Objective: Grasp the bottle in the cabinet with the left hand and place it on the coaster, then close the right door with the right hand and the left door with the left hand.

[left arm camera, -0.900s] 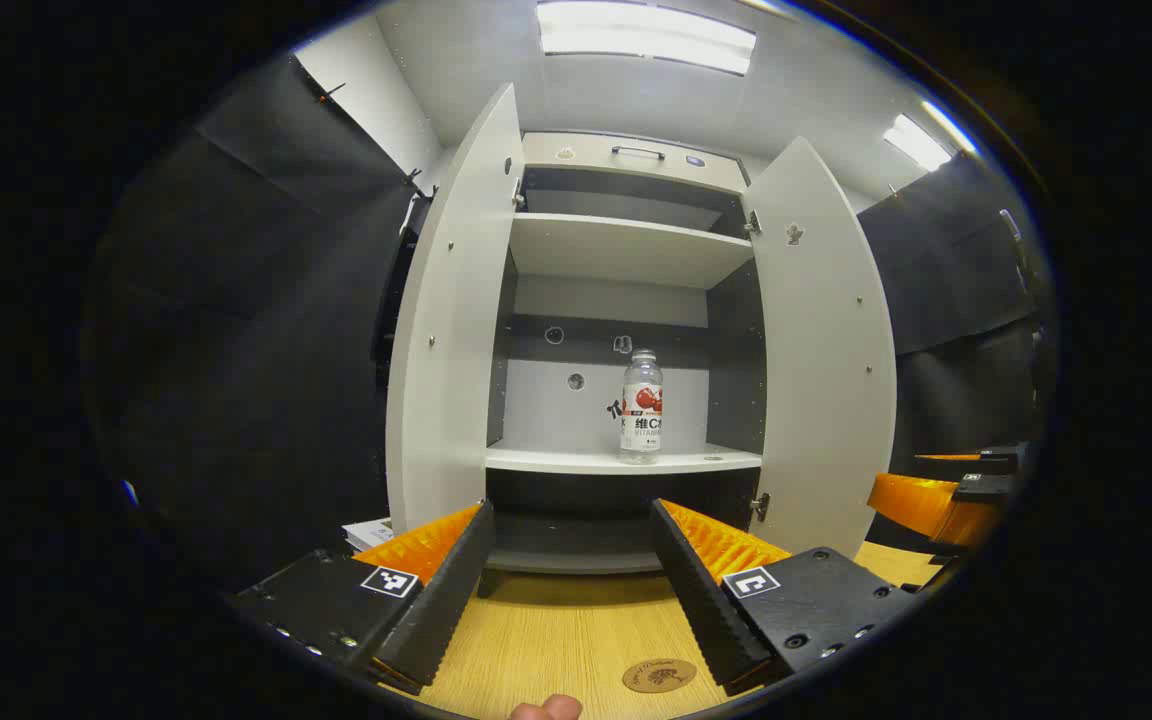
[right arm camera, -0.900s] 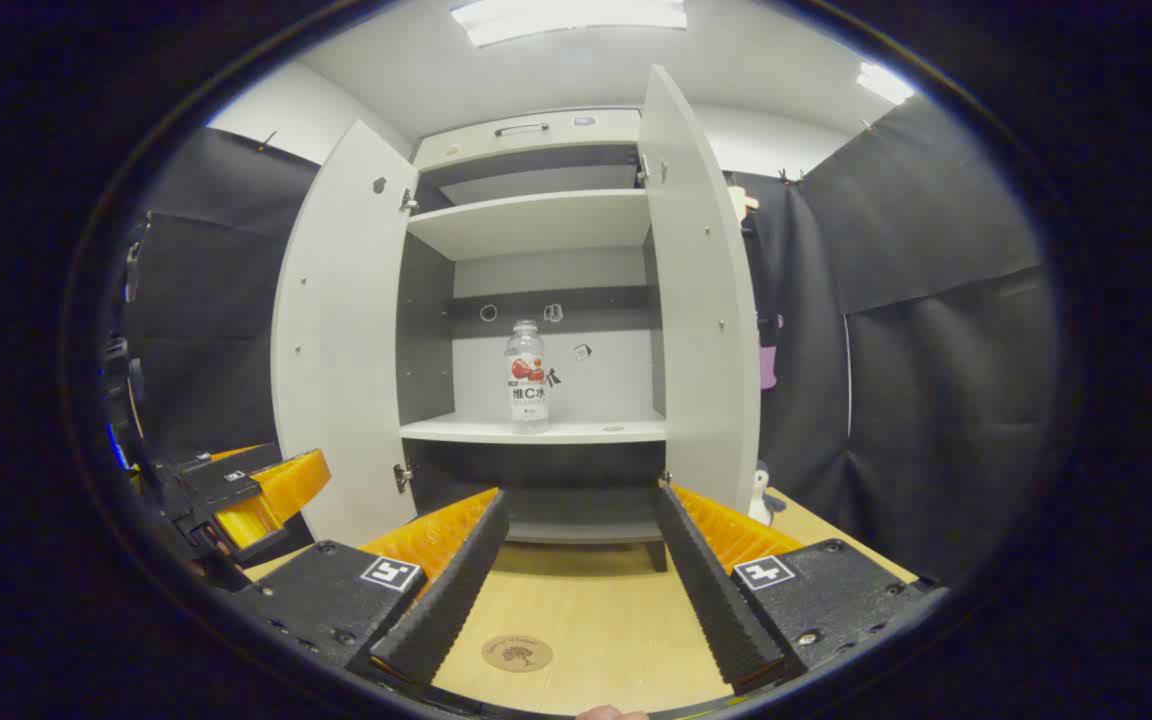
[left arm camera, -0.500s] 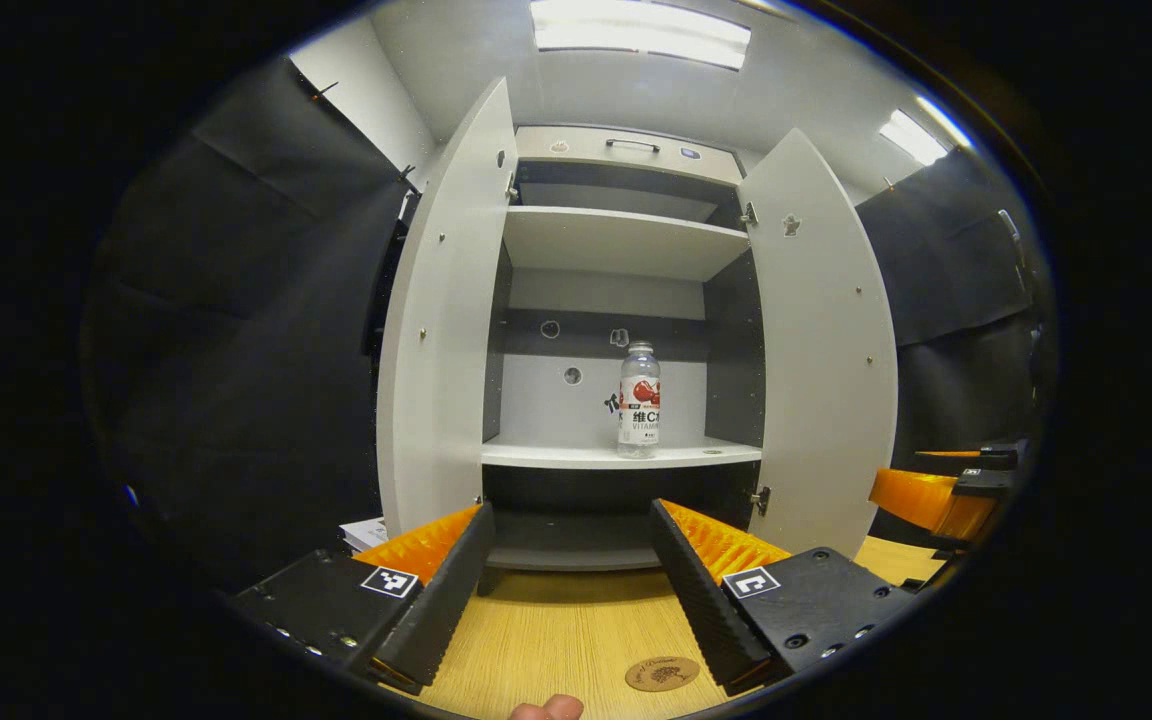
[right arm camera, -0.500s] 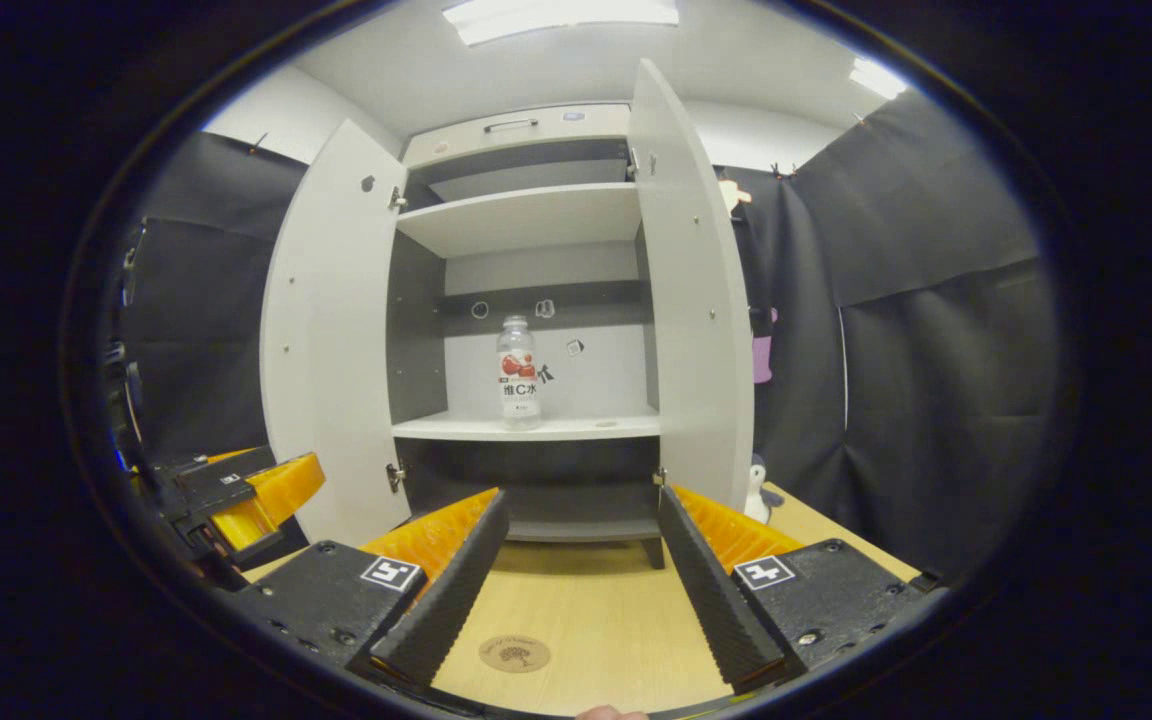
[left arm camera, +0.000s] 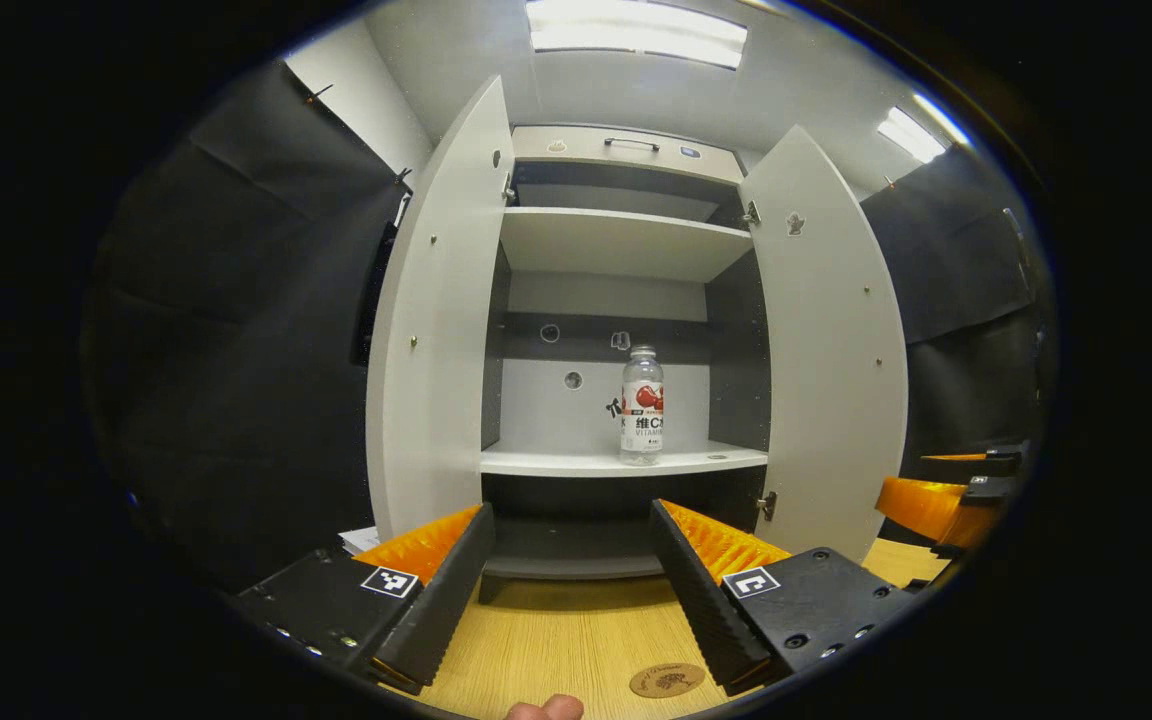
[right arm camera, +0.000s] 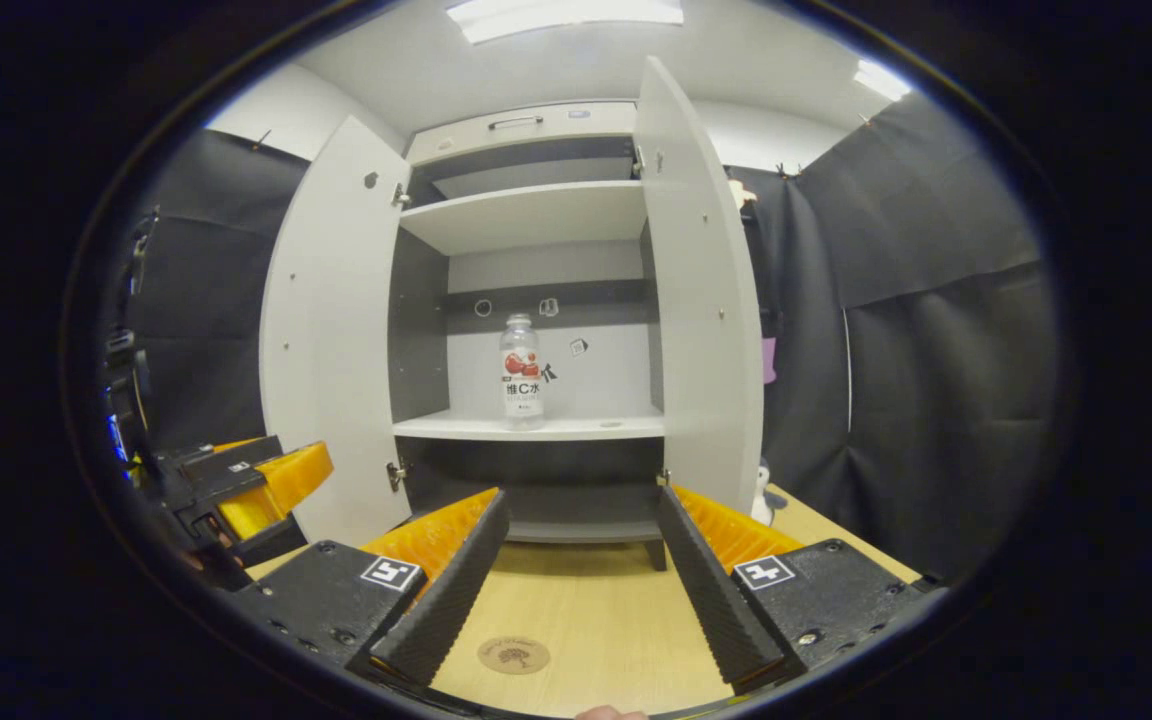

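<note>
So far nothing is picked up. The bottle (left arm camera: 642, 404) stands upright on the middle shelf (left arm camera: 576, 461) of the cabinet (left arm camera: 626, 160), a bit to the right side of that shelf in the left gripper view. Both cabinet doors, the left door (left arm camera: 431, 330) and the right door (left arm camera: 831, 340), stand wide open.

The left tool (left arm camera: 571, 570) is open and holds nothing. It points at the cabinet from out in front, low over the surface (left arm camera: 556, 640). The right tool (right arm camera: 581, 575) is open too and holds nothing.

What could go wrong? The bottle is tall and thin, so I think a bump from 1 finger could tip it over inside the cabinet. The tool could also hit the right door on its way in, because the bottle stands nearer to that door.

The cabinet holds just 1 thing, the bottle. The top shelf (left arm camera: 626, 240) looks bare. The coaster (left arm camera: 668, 680) lies on the surface in front of the cabinet, with nothing on it.
</note>
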### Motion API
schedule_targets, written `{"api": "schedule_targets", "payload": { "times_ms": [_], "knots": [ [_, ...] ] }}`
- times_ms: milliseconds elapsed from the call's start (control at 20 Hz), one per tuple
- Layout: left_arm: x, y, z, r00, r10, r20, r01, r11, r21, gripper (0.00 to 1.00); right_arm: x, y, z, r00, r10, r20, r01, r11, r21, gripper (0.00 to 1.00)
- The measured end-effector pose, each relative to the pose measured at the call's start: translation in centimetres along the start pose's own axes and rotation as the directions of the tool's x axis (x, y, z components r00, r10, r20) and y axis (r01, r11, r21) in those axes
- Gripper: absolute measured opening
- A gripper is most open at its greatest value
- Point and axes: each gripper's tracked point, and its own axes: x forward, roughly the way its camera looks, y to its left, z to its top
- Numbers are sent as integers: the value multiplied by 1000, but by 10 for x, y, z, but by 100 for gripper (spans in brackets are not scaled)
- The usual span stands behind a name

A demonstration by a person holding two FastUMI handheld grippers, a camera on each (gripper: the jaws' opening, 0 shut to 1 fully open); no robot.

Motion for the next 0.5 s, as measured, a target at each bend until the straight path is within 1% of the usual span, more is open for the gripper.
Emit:
{"api": "schedule_targets", "payload": {
  "times_ms": [200,250,300,500],
  "knots": [
    [32,-14,10,998,-59,2,59,997,-44,95,-1,-4,2,1000,-12,0,12,1000,4,99],
    [41,-18,14,997,-76,6,76,996,-53,99,-1,-7,2,1000,-20,2,20,1000,4,99],
    [52,-23,18,996,-93,10,93,994,-61,95,-2,-9,4,1000,-28,3,28,1000,4,99],
    [101,-46,33,986,-162,24,164,981,-104,95,-6,-20,7,998,-62,7,62,998,2,99]
  ]
}}
